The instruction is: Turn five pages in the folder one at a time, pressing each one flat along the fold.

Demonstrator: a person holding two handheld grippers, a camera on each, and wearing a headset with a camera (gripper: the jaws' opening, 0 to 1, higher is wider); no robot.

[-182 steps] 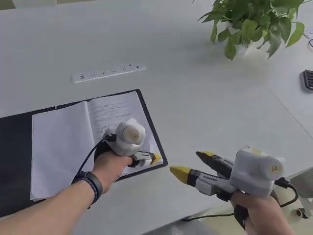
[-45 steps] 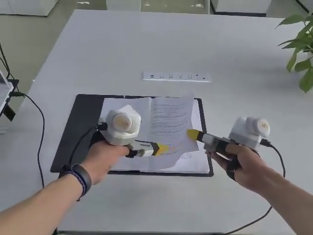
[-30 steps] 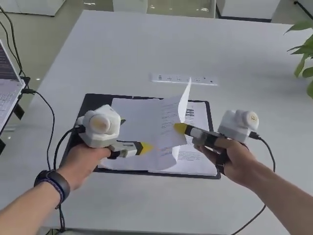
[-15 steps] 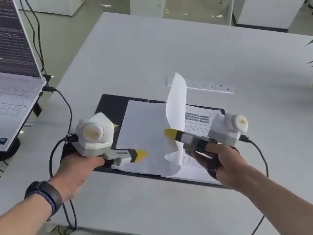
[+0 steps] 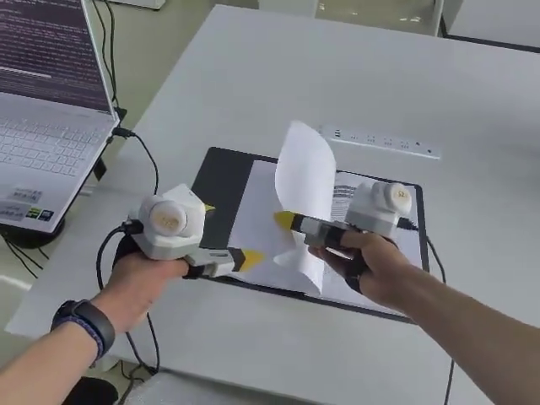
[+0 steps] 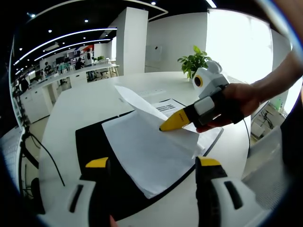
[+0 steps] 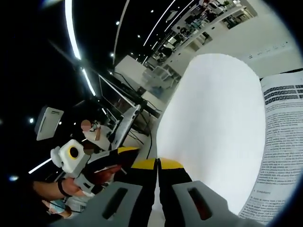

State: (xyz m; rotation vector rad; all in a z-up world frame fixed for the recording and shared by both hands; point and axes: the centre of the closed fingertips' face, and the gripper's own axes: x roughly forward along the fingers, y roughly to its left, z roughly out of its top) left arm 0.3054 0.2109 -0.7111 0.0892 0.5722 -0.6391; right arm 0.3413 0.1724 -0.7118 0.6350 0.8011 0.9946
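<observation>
Here, in the head view, a black folder (image 5: 221, 181) lies open on the white table (image 5: 278, 67), near its front edge. The right gripper (image 5: 283, 221) has its yellow-tipped jaws closed on the lower edge of one lifted page (image 5: 304, 169), which stands up curled over the middle of the folder. The left gripper (image 5: 229, 234) hovers over the folder's front left corner with its jaws spread wide and nothing between them. A printed page (image 5: 342, 190) lies flat under the right gripper; its lines are too small to read. A white power strip (image 5: 380, 142) sits just beyond the folder. An open laptop (image 5: 42, 126) stands to the left, its dark screen full of light text that cannot be read. A black wristband (image 5: 80, 325) circles the left wrist.

In the left gripper view, that gripper's two jaws stand far apart above the blank left-hand sheets (image 6: 151, 151) and the folder's black cover, gripping nothing. Across from it, the right gripper's yellow tip pinches the raised page. A potted plant (image 6: 194, 59) stands at the far end of the table.

In the right gripper view, the two jaws meet with the white page pressed between them. To the right lies the printed page, with dark heading bars at its top and words beneath too fine to make out. The left gripper shows low on the left.
</observation>
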